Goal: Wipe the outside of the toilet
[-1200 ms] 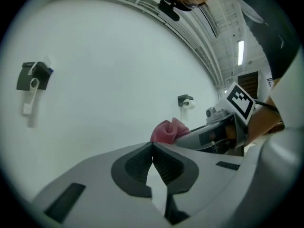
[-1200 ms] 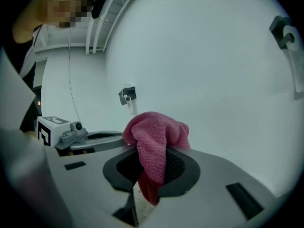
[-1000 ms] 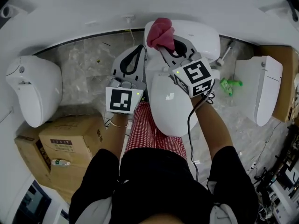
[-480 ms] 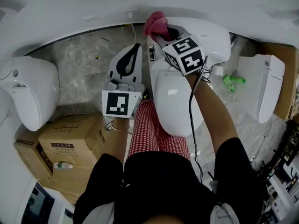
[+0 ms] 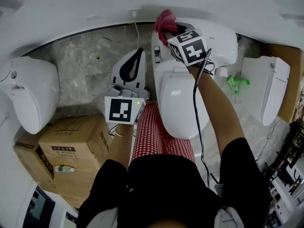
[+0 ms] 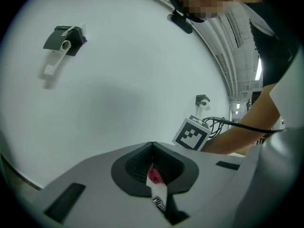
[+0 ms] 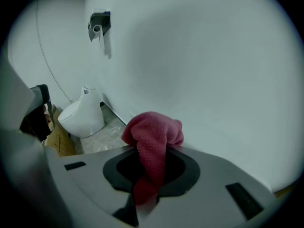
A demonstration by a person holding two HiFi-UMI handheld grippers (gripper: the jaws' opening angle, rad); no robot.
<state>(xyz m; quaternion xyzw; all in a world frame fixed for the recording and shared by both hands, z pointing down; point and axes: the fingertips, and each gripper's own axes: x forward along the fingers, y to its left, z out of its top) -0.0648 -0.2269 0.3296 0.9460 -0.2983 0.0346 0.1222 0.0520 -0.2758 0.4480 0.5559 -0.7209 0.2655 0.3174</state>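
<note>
The white toilet [image 5: 183, 103] stands in the middle of the head view, its lid down and its back part [image 5: 219, 36] against the wall. My right gripper [image 5: 167, 32] is shut on a pink cloth [image 5: 165, 19], which rests at the toilet's rear left corner, close to the wall. In the right gripper view the cloth [image 7: 154, 137] bulges out past the right gripper [image 7: 151, 174]. My left gripper [image 5: 140, 52] hangs over the floor to the left of the toilet, shut, with nothing held; in the left gripper view this gripper [image 6: 153, 167] faces the wall.
A second toilet [image 5: 28, 94] stands at the left and a third [image 5: 263, 89] at the right. Cardboard boxes [image 5: 71, 146] lie at lower left, with a bottle [image 5: 61, 167] on them. A green object [image 5: 236, 83] lies on the floor right of the toilet. Wall fittings [image 6: 64, 39] show above.
My right gripper has carried the pink cloth from the lid's hinge area back toward the wall, onto the toilet's rear left corner. The left gripper has hardly moved.
</note>
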